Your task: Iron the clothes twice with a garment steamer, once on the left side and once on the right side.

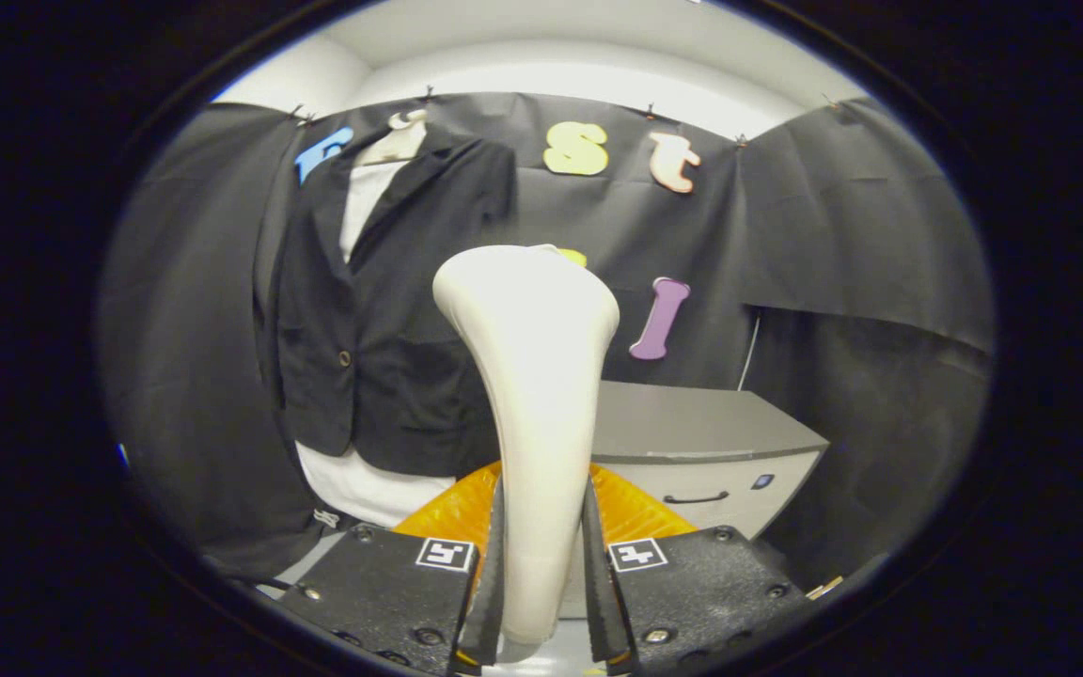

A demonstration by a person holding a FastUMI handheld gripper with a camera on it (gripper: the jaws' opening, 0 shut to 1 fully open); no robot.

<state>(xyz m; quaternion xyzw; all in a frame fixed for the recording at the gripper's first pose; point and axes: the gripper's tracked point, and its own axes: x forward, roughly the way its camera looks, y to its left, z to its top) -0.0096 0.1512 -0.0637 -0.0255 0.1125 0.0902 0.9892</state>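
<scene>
The gripper (541, 564) is clamped on the garment steamer (530, 376), both fingers pressing the narrow lower handle from either side, so the tool stands upright between them with its broad head flaring well above the fingertips. The steamer's long axis runs straight up from the jaws, and it leans little if at all. The clothes, a dark jacket (382, 310) over a white shirt (365, 484), hang against the booth's cloth wall beyond the steamer and off to its left; the jacket's long axis runs top to bottom, roughly parallel with the steamer's own. The steamer head is apart from the fabric, with no contact visible, and which way its steam face points cannot be told from here. Behind the handle lies an orange surface (452, 512), and a grey drawer unit (701, 442) stands beyond the fingers to the right. Judging from this, the coming move is a carry leftward and forward to bring the head against the jacket, with neither side of it steamed yet so far as can be seen.
</scene>
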